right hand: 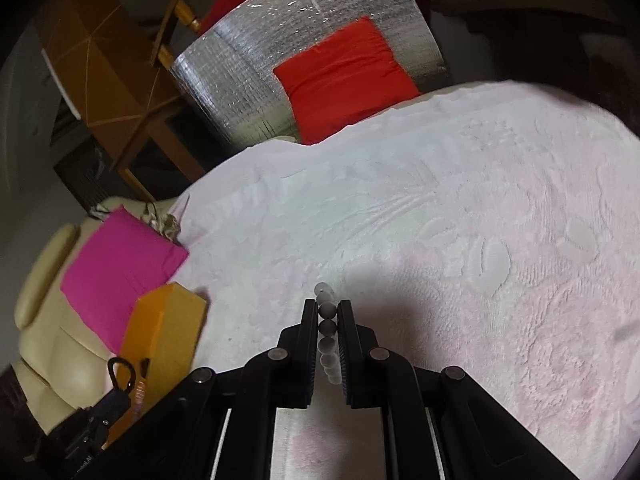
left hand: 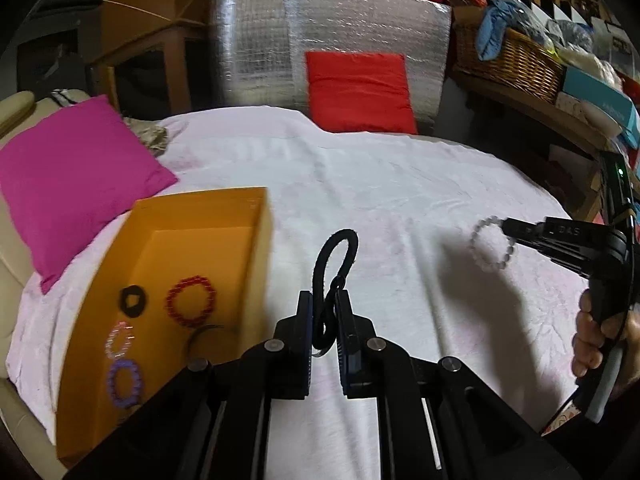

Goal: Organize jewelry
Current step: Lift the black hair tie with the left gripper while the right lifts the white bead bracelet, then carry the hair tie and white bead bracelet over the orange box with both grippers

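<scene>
Pale pink textured bedspread (left hand: pixel 400 184), covering a wide surface; silver foil panel (left hand: pixel 332 40) upright behind it, one red cushion (left hand: pixel 360 92) leaning against the panel.

Left edge: one magenta cushion (left hand: pixel 68 176), its corner overlapping the spread. Just beside it, one orange box (left hand: pixel 200 216), open-topped, near the spread's left border. Contents, counted: one black ring-shaped band (left hand: pixel 134 300); one red bead bracelet (left hand: pixel 191 301); one pale pink bead bracelet (left hand: pixel 119 339); one purple bead bracelet (left hand: pixel 124 383); one dark hoop (left hand: pixel 204 334), partly hidden behind the gripper arm. Five pieces in all, lying flat on the box floor.

Centre: left gripper (left hand: pixel 323 320), jaws narrow, clamped on one black looped bracelet (left hand: pixel 334 264). Its loop stands up beyond the fingertips, clear of the spread, just right of the box's right wall.

Right: right gripper (right hand: pixel 328 322), jaws narrow, pinching one grey-white bead bracelet (right hand: pixel 327 312); the beads run in a line between the pads, with a few poking past the tips. From the left wrist view it hangs as a ring off the fingertips above the spread, well apart from the box. One hand (left hand: pixel 592 340) grips the handle at the frame's right edge.

Open room: the spread between the grippers and beyond them lies bare up to the red cushion. One wicker basket (left hand: pixel 512 60) on a shelf beyond the right edge.
</scene>
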Demonstrator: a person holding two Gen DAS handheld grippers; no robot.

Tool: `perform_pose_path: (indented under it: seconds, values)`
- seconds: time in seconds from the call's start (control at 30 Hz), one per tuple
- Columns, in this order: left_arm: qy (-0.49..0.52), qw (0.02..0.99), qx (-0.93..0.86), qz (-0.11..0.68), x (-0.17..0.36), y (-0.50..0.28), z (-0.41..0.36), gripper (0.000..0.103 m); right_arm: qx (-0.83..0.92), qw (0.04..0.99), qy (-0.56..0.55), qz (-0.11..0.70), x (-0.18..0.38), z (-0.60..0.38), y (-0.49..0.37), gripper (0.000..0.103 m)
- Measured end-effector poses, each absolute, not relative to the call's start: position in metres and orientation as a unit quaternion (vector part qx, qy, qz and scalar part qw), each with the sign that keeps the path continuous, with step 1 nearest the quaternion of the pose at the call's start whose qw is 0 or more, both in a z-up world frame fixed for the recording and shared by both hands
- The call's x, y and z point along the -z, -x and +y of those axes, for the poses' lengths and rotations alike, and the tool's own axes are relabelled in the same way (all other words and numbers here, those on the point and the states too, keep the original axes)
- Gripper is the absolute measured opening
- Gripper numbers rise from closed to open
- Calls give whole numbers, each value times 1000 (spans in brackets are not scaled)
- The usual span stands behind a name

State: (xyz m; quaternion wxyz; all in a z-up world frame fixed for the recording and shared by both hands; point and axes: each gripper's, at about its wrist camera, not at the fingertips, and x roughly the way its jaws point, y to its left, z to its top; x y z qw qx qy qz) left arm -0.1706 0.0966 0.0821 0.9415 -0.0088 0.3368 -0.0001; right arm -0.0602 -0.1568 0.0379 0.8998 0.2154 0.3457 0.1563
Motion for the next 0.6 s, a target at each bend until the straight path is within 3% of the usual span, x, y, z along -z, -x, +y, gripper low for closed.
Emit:
perform_pose_path:
  seconds: [0.23, 0.6]
  values:
    - [7, 942, -42, 332, -89, 190, 144, 11, -203, 892, -218, 340, -50, -124, 68, 11]
    - [20, 932, -121, 342, -86, 217, 234, 11, -319, 867, -157, 350, -85, 13, 66, 11]
